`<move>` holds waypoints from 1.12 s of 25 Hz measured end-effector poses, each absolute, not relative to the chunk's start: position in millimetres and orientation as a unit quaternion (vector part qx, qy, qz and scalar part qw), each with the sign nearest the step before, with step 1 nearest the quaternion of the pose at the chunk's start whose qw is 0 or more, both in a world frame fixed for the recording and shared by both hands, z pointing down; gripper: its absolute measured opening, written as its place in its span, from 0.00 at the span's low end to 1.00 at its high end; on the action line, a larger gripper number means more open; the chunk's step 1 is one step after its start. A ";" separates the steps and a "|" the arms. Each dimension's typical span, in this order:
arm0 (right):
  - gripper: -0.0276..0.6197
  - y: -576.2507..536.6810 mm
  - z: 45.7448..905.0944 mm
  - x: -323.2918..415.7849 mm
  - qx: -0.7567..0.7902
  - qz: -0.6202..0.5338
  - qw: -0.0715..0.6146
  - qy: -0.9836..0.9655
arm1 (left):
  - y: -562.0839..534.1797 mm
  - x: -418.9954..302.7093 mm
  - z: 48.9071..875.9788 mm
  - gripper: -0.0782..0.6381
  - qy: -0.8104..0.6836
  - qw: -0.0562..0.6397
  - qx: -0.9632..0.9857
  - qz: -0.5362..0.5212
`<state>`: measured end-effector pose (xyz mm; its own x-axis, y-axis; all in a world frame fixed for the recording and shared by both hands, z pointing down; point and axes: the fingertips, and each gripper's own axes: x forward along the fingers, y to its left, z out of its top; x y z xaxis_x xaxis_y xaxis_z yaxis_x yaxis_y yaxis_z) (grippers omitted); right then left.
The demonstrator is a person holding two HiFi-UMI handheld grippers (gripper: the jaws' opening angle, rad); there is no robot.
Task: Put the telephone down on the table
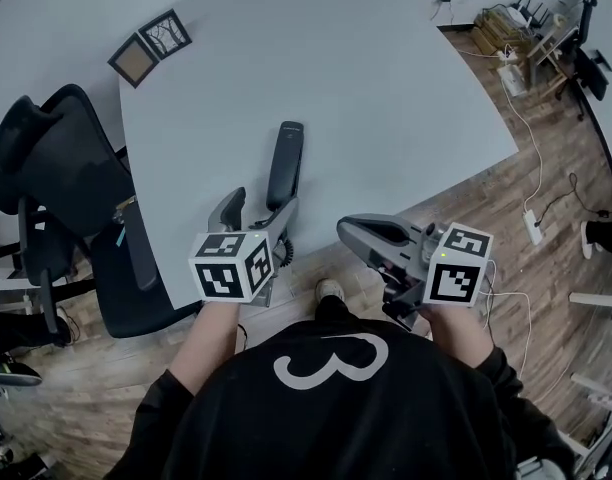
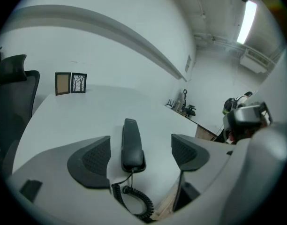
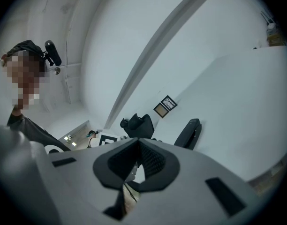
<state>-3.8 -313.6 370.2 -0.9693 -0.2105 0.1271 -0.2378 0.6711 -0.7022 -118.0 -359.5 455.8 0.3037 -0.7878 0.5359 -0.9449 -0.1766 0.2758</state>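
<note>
The telephone (image 1: 285, 163) lies flat on the table (image 1: 386, 88) close to the near edge, with its coiled cord (image 2: 134, 198) at that edge. The left gripper (image 1: 254, 213) is held low at the near edge, its jaws spread wide on either side of the telephone's near end without touching it. The right gripper (image 1: 351, 231) is held off the table beside it, pointing left, with its jaws closed together on nothing.

Bottom centre, coiled cord (image 2: 135, 199) far end hidden under left gripper (image 2: 141, 154) body; chair (image 1: 56, 183) cut off at left edge; clutter (image 1: 516, 33) upper right too small to ID; pic frames (image 1: 151, 46) content unclear.
</note>
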 end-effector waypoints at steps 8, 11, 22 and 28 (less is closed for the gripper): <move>0.06 -266.1 346.3 -24.3 0.125 0.358 0.009 -0.925 | -268.7 -95.3 377.0 0.66 -0.439 0.312 0.841 0.052; 0.06 -248.3 335.3 -29.0 0.130 0.345 0.008 -0.930 | -239.7 -94.1 350.7 0.61 -0.415 0.303 0.857 0.031; 0.06 -142.5 295.4 -41.1 0.137 0.291 -0.009 -0.947 | -117.5 -101.3 286.7 0.13 -0.348 0.227 0.909 -0.022; 0.06 -84.1 291.5 -48.2 0.133 0.272 -0.011 -0.953 | -63.1 -108.2 284.0 0.13 -0.352 0.211 0.912 -0.019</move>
<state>-48.2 -84.1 291.5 -0.9646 -0.2587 0.0518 -0.2470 0.8164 -0.5220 -108.2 -63.1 284.0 0.7520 -0.6492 0.1141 -0.6333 -0.6636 0.3983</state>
